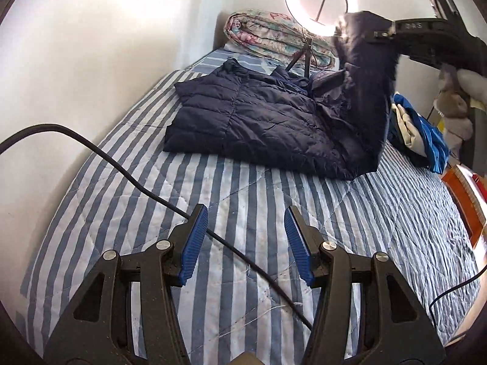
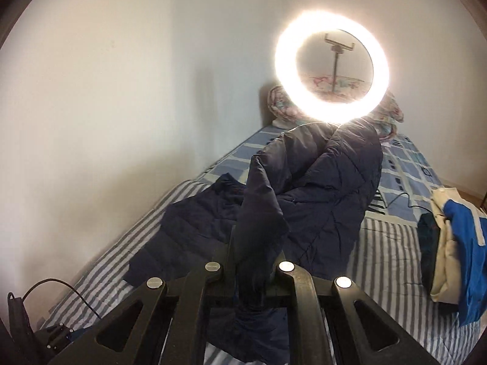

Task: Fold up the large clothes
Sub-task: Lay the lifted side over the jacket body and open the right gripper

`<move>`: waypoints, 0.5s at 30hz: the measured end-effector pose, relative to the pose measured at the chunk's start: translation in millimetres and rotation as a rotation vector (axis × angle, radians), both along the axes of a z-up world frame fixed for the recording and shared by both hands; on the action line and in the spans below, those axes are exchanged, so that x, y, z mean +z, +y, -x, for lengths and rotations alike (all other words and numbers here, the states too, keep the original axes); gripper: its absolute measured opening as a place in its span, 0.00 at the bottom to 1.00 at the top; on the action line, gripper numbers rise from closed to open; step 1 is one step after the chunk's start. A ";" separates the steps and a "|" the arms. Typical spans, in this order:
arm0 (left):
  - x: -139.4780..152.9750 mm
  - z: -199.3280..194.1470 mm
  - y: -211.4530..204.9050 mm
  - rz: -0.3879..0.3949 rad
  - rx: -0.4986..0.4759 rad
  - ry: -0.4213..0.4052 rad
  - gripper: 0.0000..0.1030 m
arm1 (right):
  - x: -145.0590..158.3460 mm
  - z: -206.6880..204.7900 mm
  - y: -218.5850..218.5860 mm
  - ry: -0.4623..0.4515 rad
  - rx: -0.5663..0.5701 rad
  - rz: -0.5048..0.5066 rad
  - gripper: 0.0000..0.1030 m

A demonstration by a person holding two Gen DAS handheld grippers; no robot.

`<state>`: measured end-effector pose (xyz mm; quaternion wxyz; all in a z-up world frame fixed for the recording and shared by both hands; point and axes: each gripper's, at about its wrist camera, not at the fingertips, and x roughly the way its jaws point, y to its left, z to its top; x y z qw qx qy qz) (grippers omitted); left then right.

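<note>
A navy quilted puffer jacket [image 1: 258, 118] lies on the striped bed [image 1: 231, 200], its left part flat. My left gripper [image 1: 246, 231] is open and empty, low over the bedspread, well short of the jacket. My right gripper [image 2: 252, 261] is shut on the jacket's sleeve [image 2: 261, 213] and holds it lifted high above the bed. In the left wrist view the right gripper [image 1: 386, 35] shows at the upper right with the raised sleeve [image 1: 365, 91] hanging from it.
A lit ring light [image 2: 331, 67] on a tripod stands at the bed's head before a rolled floral quilt [image 1: 274, 38]. A blue and cream pile of clothes [image 2: 456, 249] lies on the right. A black cable [image 1: 127, 173] crosses the bedspread. The wall runs along the left.
</note>
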<state>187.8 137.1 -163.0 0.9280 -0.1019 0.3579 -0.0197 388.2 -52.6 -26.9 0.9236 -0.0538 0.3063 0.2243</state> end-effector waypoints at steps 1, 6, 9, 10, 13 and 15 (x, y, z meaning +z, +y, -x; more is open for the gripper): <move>0.5 1.2 2.6 -0.003 0.006 -0.002 0.53 | -2.9 -1.9 11.7 0.004 0.016 0.001 0.06; -0.2 8.9 17.9 0.007 0.033 -0.004 0.53 | -23.9 -8.4 66.6 0.043 0.092 0.009 0.05; -1.6 13.8 25.6 0.015 0.044 0.000 0.53 | -41.4 -10.6 97.6 0.072 0.136 0.019 0.05; -1.6 15.0 27.4 0.017 0.055 0.006 0.53 | -48.5 -12.2 107.9 0.088 0.150 0.019 0.05; 0.6 20.7 36.0 0.018 0.072 -0.001 0.53 | -73.0 -18.3 133.5 0.151 0.178 0.018 0.05; 1.4 20.3 42.6 0.020 0.085 -0.003 0.53 | -90.6 -19.9 150.8 0.177 0.199 0.039 0.05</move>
